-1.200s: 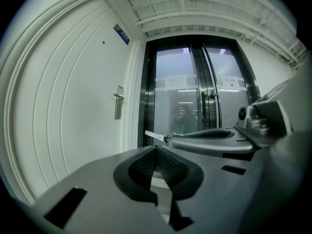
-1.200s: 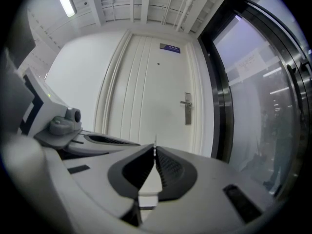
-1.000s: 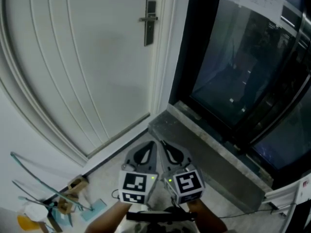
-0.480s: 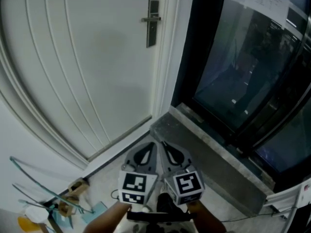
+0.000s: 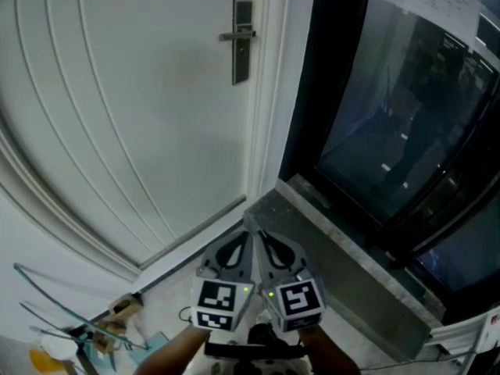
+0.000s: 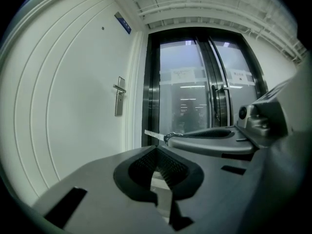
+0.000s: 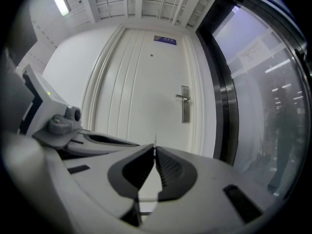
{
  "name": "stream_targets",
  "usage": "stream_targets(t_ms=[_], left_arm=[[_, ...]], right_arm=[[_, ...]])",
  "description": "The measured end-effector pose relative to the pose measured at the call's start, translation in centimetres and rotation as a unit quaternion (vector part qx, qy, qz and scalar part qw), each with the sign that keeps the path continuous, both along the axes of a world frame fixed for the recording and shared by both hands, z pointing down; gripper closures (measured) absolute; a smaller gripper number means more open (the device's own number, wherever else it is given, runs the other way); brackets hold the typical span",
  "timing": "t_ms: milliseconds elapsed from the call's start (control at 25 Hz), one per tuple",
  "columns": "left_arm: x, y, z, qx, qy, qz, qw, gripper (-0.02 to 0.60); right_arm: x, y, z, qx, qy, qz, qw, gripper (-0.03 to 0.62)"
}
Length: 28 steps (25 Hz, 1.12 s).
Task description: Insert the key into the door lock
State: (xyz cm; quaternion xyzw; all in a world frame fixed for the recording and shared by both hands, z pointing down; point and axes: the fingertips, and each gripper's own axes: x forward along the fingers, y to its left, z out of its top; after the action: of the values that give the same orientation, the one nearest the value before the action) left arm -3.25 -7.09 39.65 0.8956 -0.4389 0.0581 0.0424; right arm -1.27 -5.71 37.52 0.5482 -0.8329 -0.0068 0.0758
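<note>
Head view, door: a white door stands shut at the far left, with dark glass to its right.
Head view, lock: the lock plate with its lever is at the door's far right edge, well apart from both grippers.
Head view, grippers: the left gripper and right gripper are side by side, near and low, their tips almost touching.
Head view, containers: I see none; the litter on the floor at the near left is too small to name.
Left gripper view, fingers: closed together with nothing between them.
Left gripper view, key: the key pokes leftward from the other gripper's tip.
Right gripper view, fingers: pinched on the key, which shows as a thin edge above the tips.
Right gripper view, lock: the lock is far ahead, above and to the right of the key.
Step in hand: the approach, I judge. Lift the right gripper to lock height, square the blade to the keyhole (not visible yet), and hold the pinch firm so the key cannot twist.
</note>
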Motion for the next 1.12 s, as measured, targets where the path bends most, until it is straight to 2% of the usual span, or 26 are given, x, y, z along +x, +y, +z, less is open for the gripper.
stream_targets(t_ms=[200, 680, 1120], left_arm=[[2.7, -3.2, 0.0, -0.007, -0.003, -0.007, 0.9999, 0.578], [8.9, -8.5, -0.8, 0.003, -0.014, -0.032, 0.9994, 0.578], [11.7, -10.6, -1.9, 0.016, -0.016, -0.048, 0.9986, 0.578]], right_arm=[[2.8, -3.4, -0.2, 0.001, -0.003, -0.005, 1.0, 0.577], [9.4, -8.7, -0.8, 0.005, 0.001, -0.025, 1.0, 0.577], [12.2, -10.9, -1.2, 0.015, 0.023, -0.044, 0.999, 0.576]])
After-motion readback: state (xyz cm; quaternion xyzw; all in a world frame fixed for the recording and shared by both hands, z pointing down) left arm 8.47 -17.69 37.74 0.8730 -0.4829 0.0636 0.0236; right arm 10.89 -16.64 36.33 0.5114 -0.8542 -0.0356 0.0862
